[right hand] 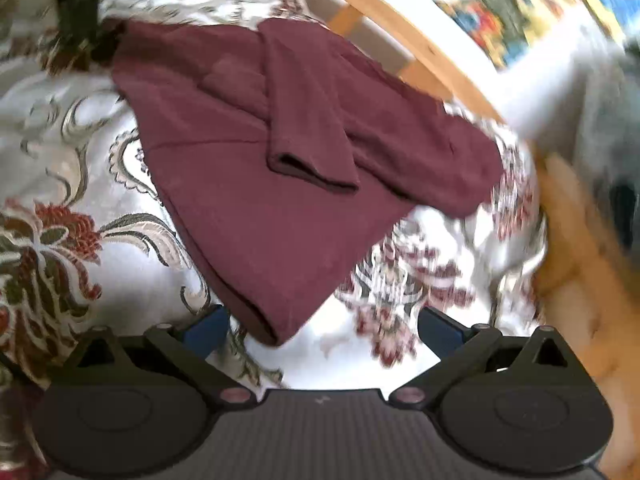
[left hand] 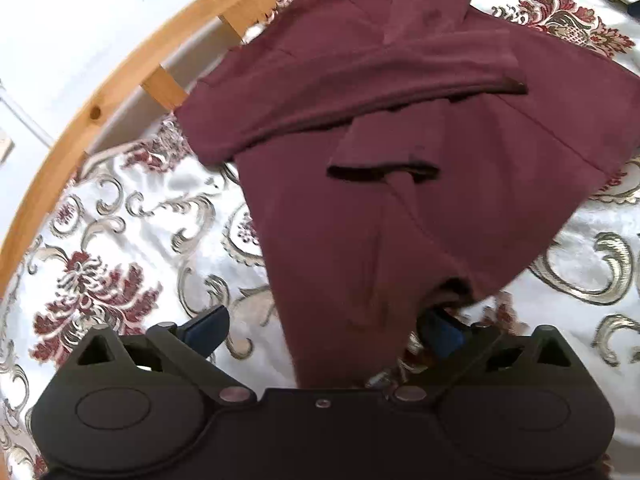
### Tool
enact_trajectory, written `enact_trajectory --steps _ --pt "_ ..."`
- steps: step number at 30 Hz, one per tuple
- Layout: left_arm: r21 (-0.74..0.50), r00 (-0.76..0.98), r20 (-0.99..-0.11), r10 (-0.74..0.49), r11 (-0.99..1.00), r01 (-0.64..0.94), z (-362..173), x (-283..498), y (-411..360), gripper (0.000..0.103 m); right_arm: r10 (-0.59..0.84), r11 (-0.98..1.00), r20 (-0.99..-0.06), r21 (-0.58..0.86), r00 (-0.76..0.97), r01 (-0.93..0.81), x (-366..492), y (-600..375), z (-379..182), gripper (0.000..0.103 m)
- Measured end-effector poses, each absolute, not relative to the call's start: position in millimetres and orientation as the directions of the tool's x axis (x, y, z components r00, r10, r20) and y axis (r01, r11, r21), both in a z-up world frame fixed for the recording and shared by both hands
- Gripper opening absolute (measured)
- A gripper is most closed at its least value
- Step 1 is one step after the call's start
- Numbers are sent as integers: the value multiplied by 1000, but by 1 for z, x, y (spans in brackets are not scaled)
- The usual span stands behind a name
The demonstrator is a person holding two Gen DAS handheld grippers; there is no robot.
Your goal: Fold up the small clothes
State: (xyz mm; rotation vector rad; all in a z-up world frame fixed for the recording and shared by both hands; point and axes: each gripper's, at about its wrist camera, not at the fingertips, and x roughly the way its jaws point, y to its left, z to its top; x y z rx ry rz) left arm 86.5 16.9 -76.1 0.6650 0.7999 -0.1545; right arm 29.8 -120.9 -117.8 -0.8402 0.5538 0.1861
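Floral bedspread (right hand: 80, 152) borders maroon garment (right hand: 260, 184) beside wooden rail (right hand: 420, 36)

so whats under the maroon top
The maroon top lies on a floral bedspread, which shows all around it. Its sleeves are folded over its front. Anything beneath the cloth is covered.

A home bedroom is shown. A bed is covered by a white bedspread (left hand: 132, 216) woven with maroon flowers and grey-gold scrolls, and its far edge is bounded by a pale pine bed frame (left hand: 120, 80) with short slats. A white wall (left hand: 80, 12) and a colourful picture (right hand: 516, 12) are seen beyond.
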Motion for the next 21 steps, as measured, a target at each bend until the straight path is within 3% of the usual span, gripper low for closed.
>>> enact_trajectory --steps 4,6,7,9,13,15,21 --pt "600 753 -641 150 710 369 -86 81 12 92 -52 583 -497 -719 866 -378 39 -109 -126 101" --pt "610 762 -634 129 689 391 -88 78 9 80 -16 580 -531 -695 847 -425 41 -109 -126 77" --pt "610 762 -636 121 683 401 -88 77 8 79 6 599 -574 -654 819 -463 44 -112 -123 71" --pt "609 765 -634 113 682 405 -88 76 7 75 36 654 -632 -571 774 -496 50 -118 -119 50" --pt "609 771 -628 107 685 400 -87 75 7 66 44 638 -633 -578 773 -509 51 -116 -119 28" --pt "616 777 -620 107 681 397 -87 74 6 51 37 630 -624 -592 780 -503 50 -114 -120 17" --pt "558 796 -605 29 728 398 -74 69 9 12 21 671 -578 -597 816 -440 40 -117 -112 13"
